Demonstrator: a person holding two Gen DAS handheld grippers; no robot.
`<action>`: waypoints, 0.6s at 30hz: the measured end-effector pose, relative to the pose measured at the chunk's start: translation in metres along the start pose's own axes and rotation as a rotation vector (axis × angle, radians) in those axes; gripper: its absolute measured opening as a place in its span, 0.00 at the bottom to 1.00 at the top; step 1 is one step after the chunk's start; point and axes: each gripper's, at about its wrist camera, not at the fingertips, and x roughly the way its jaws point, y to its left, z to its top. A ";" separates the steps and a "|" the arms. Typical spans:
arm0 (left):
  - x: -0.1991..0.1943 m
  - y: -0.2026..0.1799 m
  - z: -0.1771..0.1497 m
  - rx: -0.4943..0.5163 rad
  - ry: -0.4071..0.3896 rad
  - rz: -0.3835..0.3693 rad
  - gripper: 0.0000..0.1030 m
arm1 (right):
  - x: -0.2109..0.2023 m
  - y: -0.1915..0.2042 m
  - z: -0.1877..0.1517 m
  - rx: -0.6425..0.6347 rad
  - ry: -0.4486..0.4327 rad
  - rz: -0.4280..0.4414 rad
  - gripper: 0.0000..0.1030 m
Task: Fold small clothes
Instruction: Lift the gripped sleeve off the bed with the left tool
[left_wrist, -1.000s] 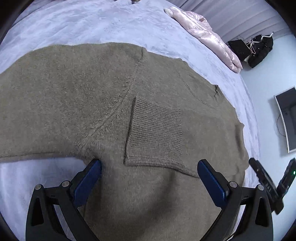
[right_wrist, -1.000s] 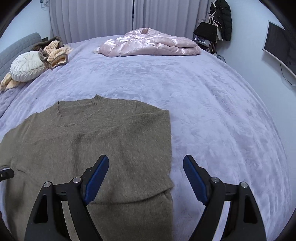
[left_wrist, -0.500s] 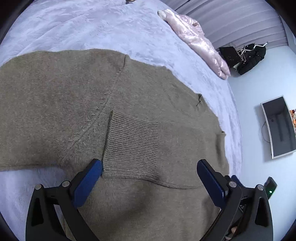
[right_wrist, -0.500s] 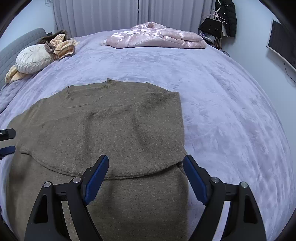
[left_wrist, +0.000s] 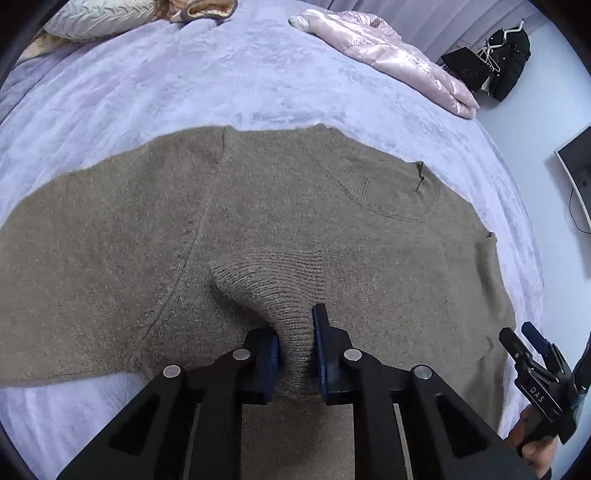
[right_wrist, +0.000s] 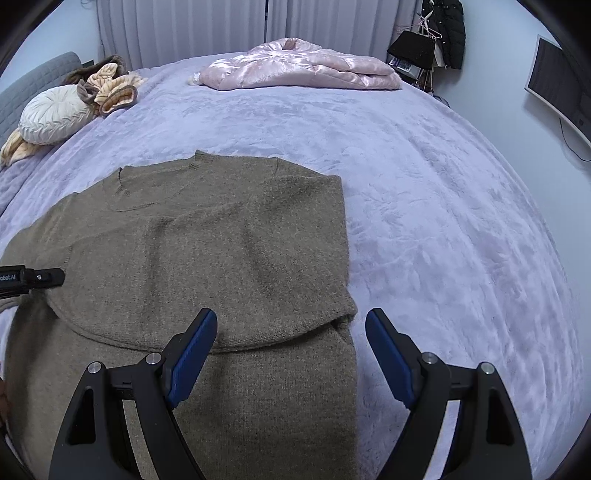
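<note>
An olive-brown knit sweater (left_wrist: 258, 206) lies flat on the lavender bed cover (left_wrist: 184, 74), one sleeve folded across its body. My left gripper (left_wrist: 295, 343) has its jaws closing on the sleeve's ribbed cuff (left_wrist: 273, 273). The blue pads pinch the cuff, which is bunched and raised off the body. My right gripper (right_wrist: 291, 347) hovers open over the sweater's (right_wrist: 207, 251) right edge with nothing between its fingers. It also shows at the lower right of the left wrist view (left_wrist: 535, 373). The left gripper's tip (right_wrist: 33, 278) shows at the left edge of the right wrist view.
A pink puffy jacket (right_wrist: 303, 70) lies at the far side of the bed. A round white pillow (right_wrist: 51, 114) and beige garments (right_wrist: 110, 92) sit at the far left. A monitor (right_wrist: 561, 85) hangs on the right wall, with dark coats (right_wrist: 447, 33) in the corner.
The left jaws have gone from wide open to pinching the ribbed cuff, which has bunched up and risen between the pads. The right gripper stays open and has barely moved.
</note>
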 end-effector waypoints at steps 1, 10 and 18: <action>-0.007 -0.002 0.001 0.006 -0.018 -0.004 0.15 | 0.001 0.001 0.001 -0.005 0.000 -0.004 0.83; 0.001 0.010 -0.004 -0.018 -0.004 0.084 0.15 | 0.018 0.017 0.038 -0.042 -0.016 -0.007 0.83; -0.007 0.033 -0.010 -0.096 -0.030 0.074 0.80 | 0.069 0.034 0.039 -0.091 0.110 0.042 0.84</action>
